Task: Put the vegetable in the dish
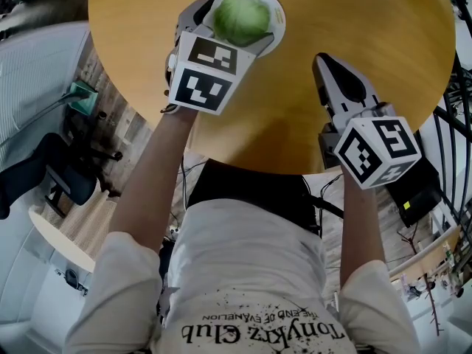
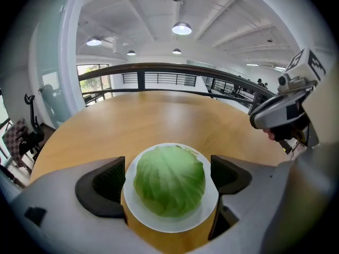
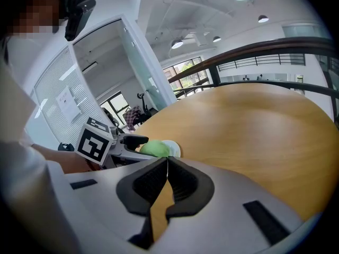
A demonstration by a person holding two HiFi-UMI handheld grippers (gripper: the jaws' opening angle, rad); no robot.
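Note:
A round green cabbage rests on a small white dish at the far side of the round wooden table. My left gripper stands open around it; in the left gripper view the cabbage fills the gap above the dish, with a narrow space at each jaw. My right gripper hovers over the table to the right, shut and empty. In the right gripper view its tips meet, and the cabbage and dish show beyond them.
The table's near edge curves just before the person's body. A dark office chair stands on the floor at the left, a black box at the right. A railing runs behind the table.

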